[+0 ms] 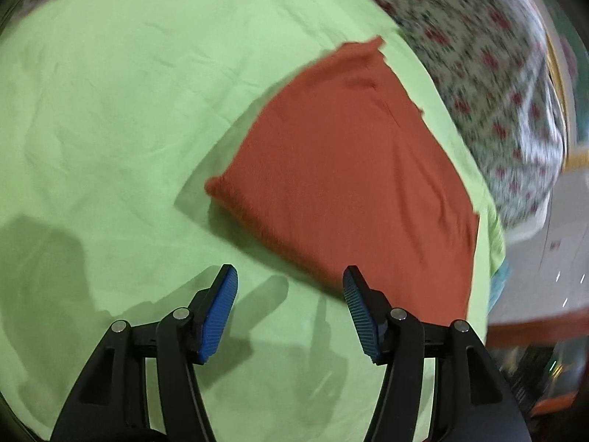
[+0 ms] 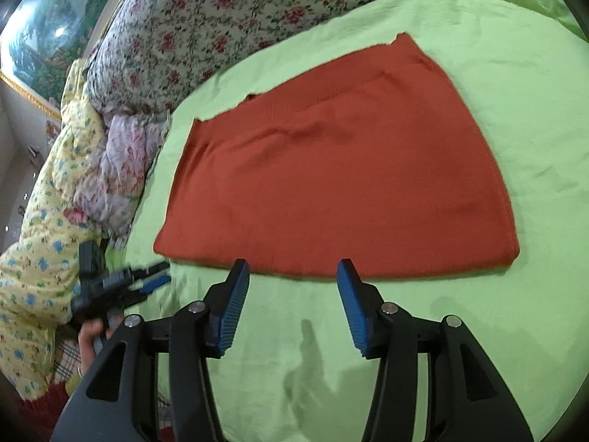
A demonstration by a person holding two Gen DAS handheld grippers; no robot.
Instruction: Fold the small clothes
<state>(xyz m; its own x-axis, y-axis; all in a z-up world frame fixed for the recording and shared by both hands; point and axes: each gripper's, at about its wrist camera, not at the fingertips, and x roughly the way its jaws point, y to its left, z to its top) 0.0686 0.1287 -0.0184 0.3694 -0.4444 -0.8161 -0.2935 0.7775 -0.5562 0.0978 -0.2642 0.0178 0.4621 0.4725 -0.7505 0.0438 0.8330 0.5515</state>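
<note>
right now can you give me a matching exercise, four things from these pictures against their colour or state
Things:
1. sweater
2. sheet
3. quilt
4. right gripper

Colour or state:
A. flowered
B. open, holding nothing
C. rust red, lying flat
D. light green

Pairs: 1-C, 2-D, 3-A, 4-B

No readable text, labels, brands or numbers showing in either wrist view; nothing legible is appearing on any cloth, bedding or gripper part.
</note>
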